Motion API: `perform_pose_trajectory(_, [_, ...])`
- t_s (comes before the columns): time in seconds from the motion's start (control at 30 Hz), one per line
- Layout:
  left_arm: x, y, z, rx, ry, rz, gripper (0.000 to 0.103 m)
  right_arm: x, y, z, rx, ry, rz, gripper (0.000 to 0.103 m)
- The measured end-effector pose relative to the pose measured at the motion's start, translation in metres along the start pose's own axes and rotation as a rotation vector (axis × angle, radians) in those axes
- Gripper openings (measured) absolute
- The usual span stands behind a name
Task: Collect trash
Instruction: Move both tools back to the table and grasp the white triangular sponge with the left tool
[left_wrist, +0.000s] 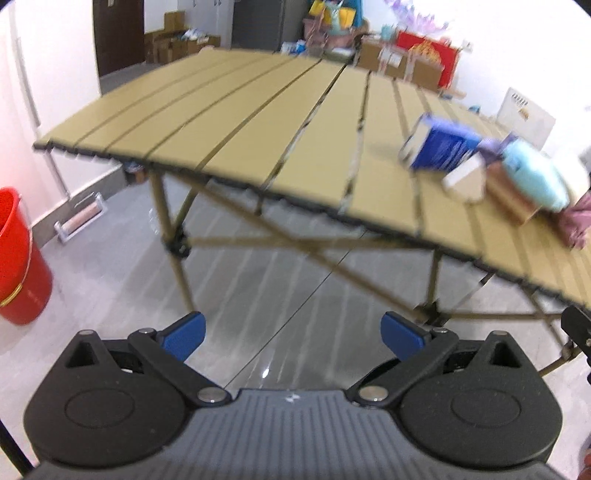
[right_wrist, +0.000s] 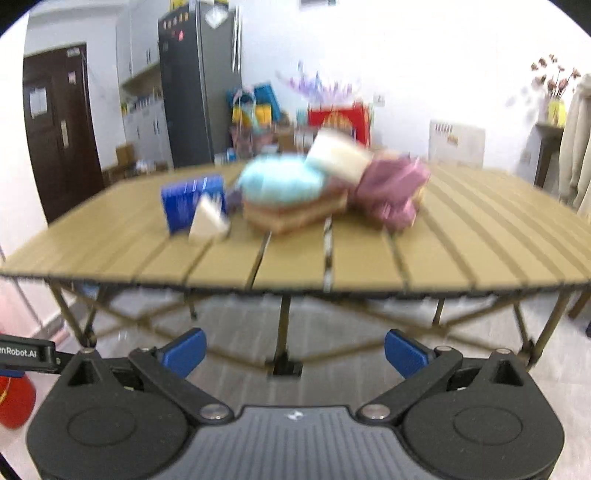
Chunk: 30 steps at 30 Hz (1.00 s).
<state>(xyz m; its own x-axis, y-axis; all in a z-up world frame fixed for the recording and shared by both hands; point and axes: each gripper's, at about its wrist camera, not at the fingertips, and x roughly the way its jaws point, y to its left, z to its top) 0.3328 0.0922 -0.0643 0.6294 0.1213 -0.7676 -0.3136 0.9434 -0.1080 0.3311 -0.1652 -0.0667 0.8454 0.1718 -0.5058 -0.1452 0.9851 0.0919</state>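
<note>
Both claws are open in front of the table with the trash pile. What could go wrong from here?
1. The pile is stacked loosely: a light blue bag and a white cup rest on a brown box. Pulling one piece may tip the others.
2. The red bucket stands on the floor far left, so items could drop during the carry.
3. Both views are blurred, so aiming may be poor.

Your left wrist view: low, off the counter (left_wrist: 229, 122) left corner, facing right | your right wrist view: front-on, near edge | shared: counter, blue box (left_wrist: 441, 147), red bucket (left_wrist: 18, 258).
</note>
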Motion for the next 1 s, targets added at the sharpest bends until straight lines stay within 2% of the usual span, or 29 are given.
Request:
perform_pose_trajectory(0.27, [-0.001, -0.057, 0.031, 0.071, -0.093, -0.057, 0.103, 0.012, -0.023, 0.037, 0.005, -0.118, -0.025, 0.103])
perform_pose_trajectory(0.47, [0.017, -0.097, 0.051, 0.1, -0.148, -0.081, 0.103, 0.03, -0.032, 0.048, -0.017, -0.188, -0.045, 0.103])
perform_pose_trajectory(0.57, [0.03, -0.115, 0.057, 0.122, -0.179, -0.078, 0.103, 0.041, -0.035, 0.053, -0.026, -0.204, -0.039, 0.103])
perform_pose_trajectory(0.7, [0.047, -0.136, 0.06, 0.163, -0.224, -0.039, 0.1, 0.054, -0.039, 0.059, -0.023, -0.216, -0.039, 0.103])
perform_pose_trajectory(0.73, [0.05, -0.139, 0.061, 0.17, -0.224, -0.039, 0.098, 0.056, -0.041, 0.06, -0.016, -0.22, -0.041, 0.103])
perform_pose_trajectory(0.8, [0.057, -0.145, 0.064, 0.177, -0.229, -0.057, 0.086, 0.059, -0.044, 0.062, -0.001, -0.223, -0.045, 0.103])
perform_pose_trajectory(0.87, [0.062, -0.15, 0.067, 0.189, -0.238, -0.066, 0.081, 0.062, -0.049, 0.063, 0.01, -0.226, -0.044, 0.103])
perform_pose_trajectory(0.93, [0.067, -0.154, 0.068, 0.194, -0.238, -0.074, 0.069, 0.067, -0.052, 0.063, 0.016, -0.224, -0.035, 0.103])
perform_pose_trajectory(1.0, [0.072, -0.154, 0.069, 0.194, -0.228, -0.103, 0.033, 0.07, -0.054, 0.062, 0.028, -0.218, -0.028, 0.103])
